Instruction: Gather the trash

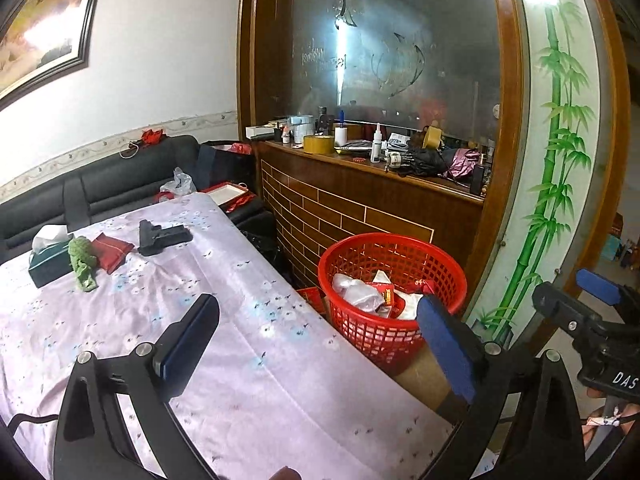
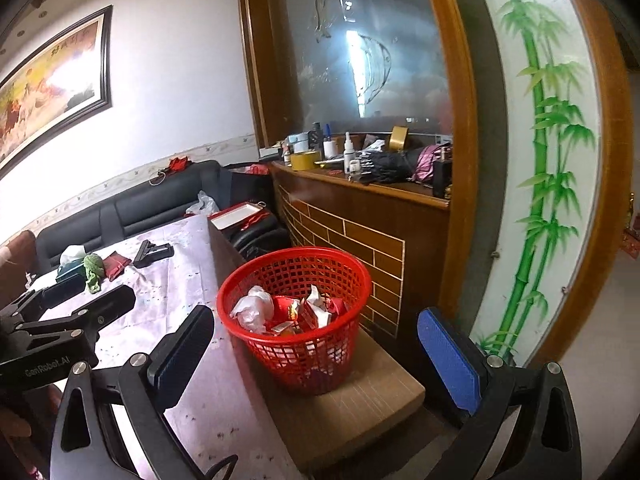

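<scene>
We are looking at a desk (image 1: 248,360) covered in a pale lilac floral cloth. At its far end we are seeing a dark green tissue box (image 1: 47,256) with a white tissue sticking up, a green crumpled cloth (image 1: 83,262) lying just beside it, a red packet (image 1: 114,249) touching that cloth, and a black gun-shaped tool (image 1: 162,236) lying flat nearby. Beside the desk's right edge, a lower brown wooden platform (image 2: 360,404) is carrying a red mesh basket (image 2: 296,320) holding red wrappers and crumpled white plastic.
</scene>
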The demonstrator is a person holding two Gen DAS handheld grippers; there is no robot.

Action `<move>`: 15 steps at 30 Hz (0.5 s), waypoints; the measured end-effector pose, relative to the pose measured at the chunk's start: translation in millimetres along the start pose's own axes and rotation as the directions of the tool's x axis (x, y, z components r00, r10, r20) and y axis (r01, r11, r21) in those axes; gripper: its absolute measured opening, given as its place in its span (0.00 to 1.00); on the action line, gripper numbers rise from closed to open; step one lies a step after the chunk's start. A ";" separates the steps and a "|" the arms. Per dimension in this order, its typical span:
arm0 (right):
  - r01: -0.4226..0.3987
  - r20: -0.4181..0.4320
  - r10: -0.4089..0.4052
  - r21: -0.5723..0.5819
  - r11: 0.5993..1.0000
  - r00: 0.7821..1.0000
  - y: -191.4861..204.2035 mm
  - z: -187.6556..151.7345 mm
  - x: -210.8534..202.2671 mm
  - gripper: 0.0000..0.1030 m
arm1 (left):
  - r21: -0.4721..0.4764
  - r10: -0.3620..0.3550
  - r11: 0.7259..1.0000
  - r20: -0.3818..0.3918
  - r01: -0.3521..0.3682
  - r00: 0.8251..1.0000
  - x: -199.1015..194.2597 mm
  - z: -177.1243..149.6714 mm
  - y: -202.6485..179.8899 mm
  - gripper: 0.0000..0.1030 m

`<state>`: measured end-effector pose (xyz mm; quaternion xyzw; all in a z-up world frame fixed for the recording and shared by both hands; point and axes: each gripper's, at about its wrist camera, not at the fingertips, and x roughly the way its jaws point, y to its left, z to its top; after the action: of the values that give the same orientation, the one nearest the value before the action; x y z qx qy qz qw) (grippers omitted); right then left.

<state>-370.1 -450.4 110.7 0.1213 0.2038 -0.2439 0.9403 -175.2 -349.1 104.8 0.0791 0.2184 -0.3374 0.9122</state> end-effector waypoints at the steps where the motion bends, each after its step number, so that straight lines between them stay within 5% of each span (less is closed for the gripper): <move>1: 0.003 0.002 -0.003 -0.001 1.000 1.000 1.3 -0.7 -3.3 1.00 | 0.003 0.001 1.000 0.009 -0.001 1.000 -4.4 -1.8 -0.4 0.96; 15: 0.029 0.027 -0.029 -0.016 0.999 0.999 9.2 -11.1 -34.9 1.00 | 0.024 -0.001 1.000 0.078 -0.001 0.997 -38.9 -15.3 -4.7 0.98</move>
<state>-396.9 -424.7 117.4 0.1072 0.1948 -0.2574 0.9404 -209.9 -325.6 108.8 0.0769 0.1788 -0.3427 0.9191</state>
